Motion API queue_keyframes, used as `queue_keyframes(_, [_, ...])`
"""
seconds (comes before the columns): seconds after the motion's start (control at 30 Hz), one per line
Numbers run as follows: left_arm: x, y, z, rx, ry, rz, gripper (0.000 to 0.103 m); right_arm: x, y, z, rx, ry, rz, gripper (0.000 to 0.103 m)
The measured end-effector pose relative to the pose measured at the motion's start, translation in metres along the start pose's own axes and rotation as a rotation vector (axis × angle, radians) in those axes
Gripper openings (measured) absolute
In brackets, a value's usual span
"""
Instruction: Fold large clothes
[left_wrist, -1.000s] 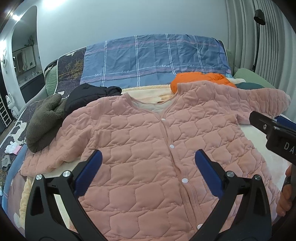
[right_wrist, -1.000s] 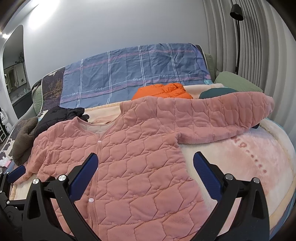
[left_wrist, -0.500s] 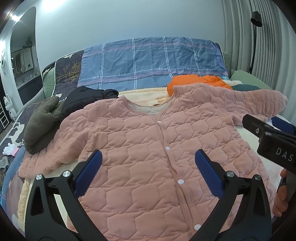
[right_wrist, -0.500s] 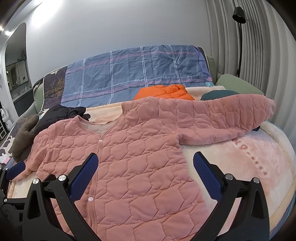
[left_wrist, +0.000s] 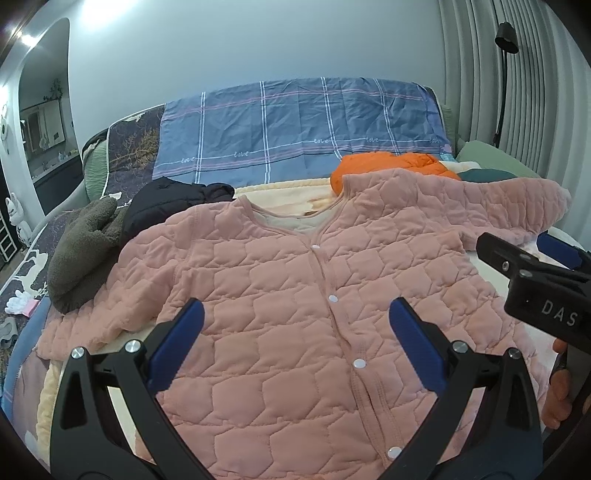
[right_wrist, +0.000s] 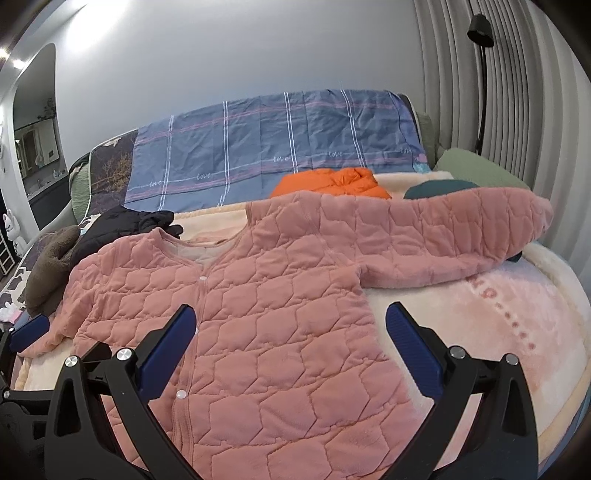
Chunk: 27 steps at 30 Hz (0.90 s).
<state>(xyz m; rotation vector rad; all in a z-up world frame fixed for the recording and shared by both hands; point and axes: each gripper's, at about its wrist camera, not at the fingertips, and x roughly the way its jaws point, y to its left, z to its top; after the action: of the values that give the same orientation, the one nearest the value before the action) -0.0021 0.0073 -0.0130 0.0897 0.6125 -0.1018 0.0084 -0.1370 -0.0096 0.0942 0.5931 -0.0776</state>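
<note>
A pink quilted jacket (left_wrist: 280, 295) lies flat and face up on the bed, snaps closed, both sleeves spread out. It also shows in the right wrist view (right_wrist: 266, 306), its right sleeve (right_wrist: 443, 236) stretched toward the far right. My left gripper (left_wrist: 295, 339) is open and empty, held above the jacket's lower front. My right gripper (right_wrist: 291, 343) is open and empty above the jacket's right side; it also shows at the right edge of the left wrist view (left_wrist: 535, 280).
An orange jacket (left_wrist: 391, 166), a black jacket (left_wrist: 170, 203) and an olive fleece garment (left_wrist: 81, 251) lie beyond the pink jacket. A blue plaid sheet (left_wrist: 295, 129) covers the headboard. A cream and pink blanket (right_wrist: 498, 325) covers the bed. A floor lamp (right_wrist: 480, 74) stands at the right wall.
Both grippers have drawn back and up a little, so the jacket sits lower and slightly smaller in both views. The jacket has not moved.
</note>
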Motion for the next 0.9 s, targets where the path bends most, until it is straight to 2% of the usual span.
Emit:
queue_keyframes(0.2, [-0.001, 0.002, 0.000, -0.006, -0.002, -0.007, 0.101, -0.004, 0.003, 0.000, -0.024, -0.022, 0.004, 0.102])
queue_keyframes(0.33, [-0.002, 0.003, 0.000, -0.011, -0.002, -0.017, 0.101, -0.005, 0.006, 0.000, -0.050, -0.036, -0.038, 0.093])
queue_keyframes(0.67, [0.002, 0.008, -0.002, -0.036, 0.020, -0.028, 0.101, -0.002, -0.003, -0.001, 0.010, -0.008, -0.029, 0.078])
queue_keyframes(0.9, [0.006, 0.012, -0.004, -0.058, 0.039, -0.013, 0.101, 0.000, -0.001, -0.002, 0.002, -0.001, -0.024, 0.077])
